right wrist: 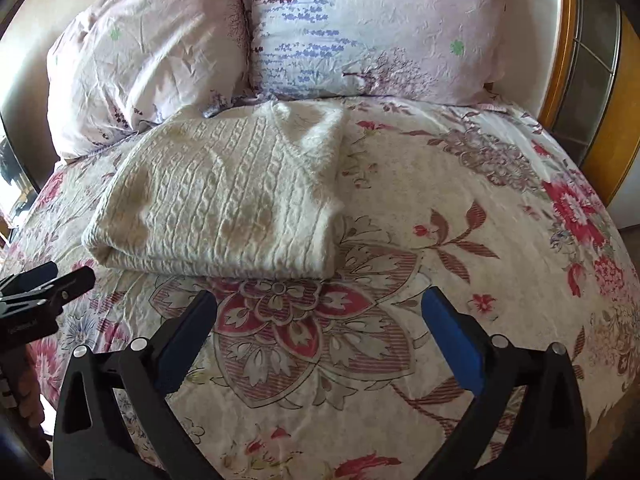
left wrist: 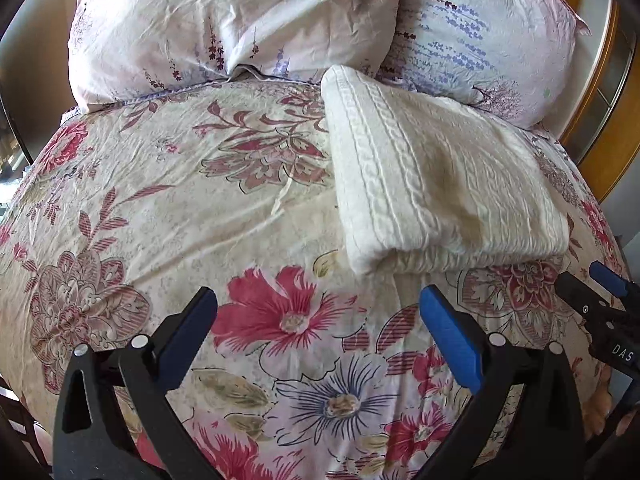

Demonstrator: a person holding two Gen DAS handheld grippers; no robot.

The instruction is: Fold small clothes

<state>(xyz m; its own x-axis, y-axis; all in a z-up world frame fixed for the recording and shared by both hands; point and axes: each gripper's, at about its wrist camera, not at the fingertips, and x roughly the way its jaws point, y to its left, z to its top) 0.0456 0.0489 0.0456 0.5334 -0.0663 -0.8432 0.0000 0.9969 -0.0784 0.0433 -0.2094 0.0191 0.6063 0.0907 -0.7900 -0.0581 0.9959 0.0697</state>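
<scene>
A cream cable-knit sweater [left wrist: 436,176] lies folded into a thick rectangle on the floral bedspread [left wrist: 200,200], just below the pillows. It also shows in the right wrist view [right wrist: 224,200], left of centre. My left gripper [left wrist: 318,304] is open and empty, hovering over the bedspread in front of the sweater's near edge. My right gripper [right wrist: 320,304] is open and empty, also in front of that near edge. Each gripper shows at the edge of the other's view: the right one [left wrist: 592,280] and the left one [right wrist: 56,276].
Two pale floral pillows [right wrist: 152,56] [right wrist: 372,28] lean at the head of the bed behind the sweater. A wooden bed frame [right wrist: 560,48] curves along the right side. The bedspread [right wrist: 460,220] stretches right of the sweater.
</scene>
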